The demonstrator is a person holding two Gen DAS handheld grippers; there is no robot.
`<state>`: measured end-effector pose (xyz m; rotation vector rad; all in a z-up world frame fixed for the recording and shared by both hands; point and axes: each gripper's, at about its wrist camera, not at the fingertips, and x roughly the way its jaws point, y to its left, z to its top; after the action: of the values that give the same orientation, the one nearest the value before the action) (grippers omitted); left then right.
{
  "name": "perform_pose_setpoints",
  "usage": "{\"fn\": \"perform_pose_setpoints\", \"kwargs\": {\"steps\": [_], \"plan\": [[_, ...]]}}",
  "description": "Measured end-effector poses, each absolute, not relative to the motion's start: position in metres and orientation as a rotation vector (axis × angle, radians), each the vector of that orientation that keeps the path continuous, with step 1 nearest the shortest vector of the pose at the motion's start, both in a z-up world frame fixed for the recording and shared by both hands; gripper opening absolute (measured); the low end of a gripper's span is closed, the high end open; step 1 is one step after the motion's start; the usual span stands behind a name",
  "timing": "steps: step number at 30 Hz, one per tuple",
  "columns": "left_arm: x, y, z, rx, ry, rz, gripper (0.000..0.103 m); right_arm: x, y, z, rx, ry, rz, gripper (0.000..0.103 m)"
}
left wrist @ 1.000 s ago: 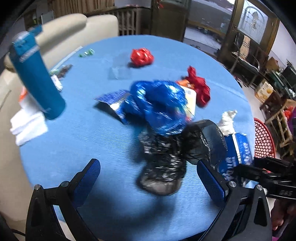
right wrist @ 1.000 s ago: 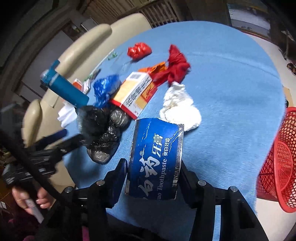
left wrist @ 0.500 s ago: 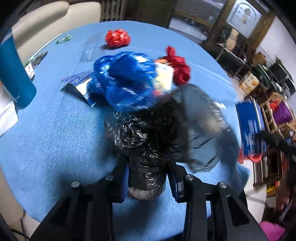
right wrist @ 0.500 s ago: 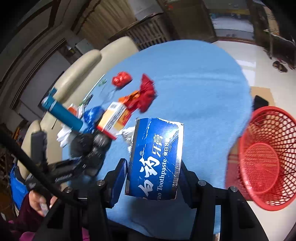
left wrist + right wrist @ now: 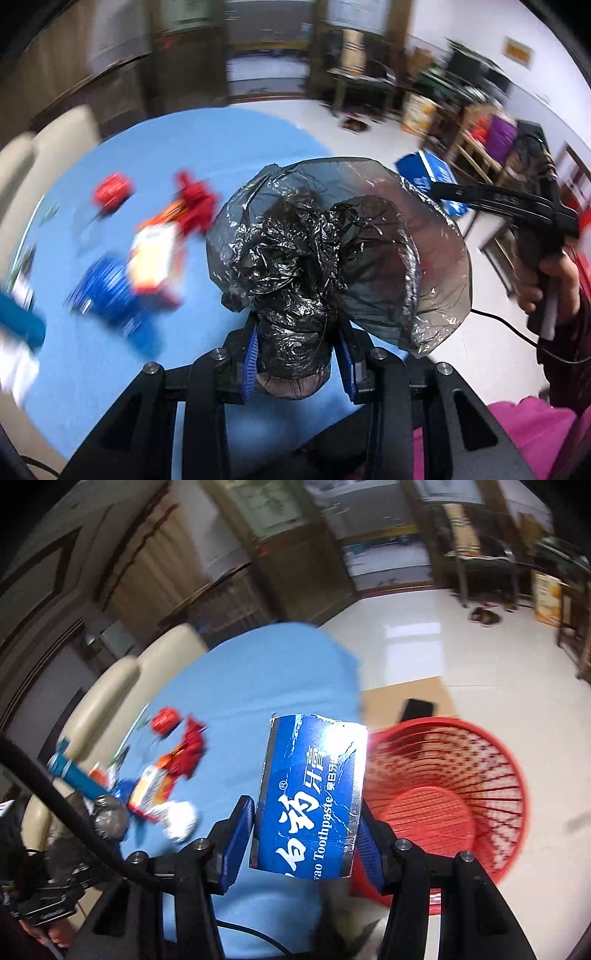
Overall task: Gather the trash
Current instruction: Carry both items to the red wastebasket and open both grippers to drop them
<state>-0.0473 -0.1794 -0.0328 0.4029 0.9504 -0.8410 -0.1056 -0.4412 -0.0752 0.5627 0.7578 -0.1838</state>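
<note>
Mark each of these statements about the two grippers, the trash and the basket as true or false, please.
1. The left gripper is shut on a crumpled black plastic bag. True.
2. The right gripper is empty. False: it holds a blue toothpaste box.
3. The red plastic mesh basket stands on the blue round table. False: it stands on the floor beside the table.
4. The toothpaste box already lies inside the basket. False: it sits between the right gripper's fingers.
5. Crumpled red wrappers lie on the table. True.
</note>
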Motion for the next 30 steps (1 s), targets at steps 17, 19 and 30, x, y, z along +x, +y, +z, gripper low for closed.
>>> {"fn": "perform_pose_setpoints", "kwargs": {"steps": [17,19,30], "plan": [[-0.029,-0.385,-0.072,0.539,1.015,-1.032,0.055,-0.168,-0.555,-0.115,0.792,0.730,-0.427,0.058],[-0.030,-0.382,-0.072,0.535,1.001,-1.013,0.072,-0.169,-0.555,-0.119,0.818,0.736,-0.413,0.064],[-0.032,-0.314,-0.055,0.464,0.978,-0.974,0.072,-0.157,-0.532,-0.102,0.763,0.699,-0.378,0.068]]}}
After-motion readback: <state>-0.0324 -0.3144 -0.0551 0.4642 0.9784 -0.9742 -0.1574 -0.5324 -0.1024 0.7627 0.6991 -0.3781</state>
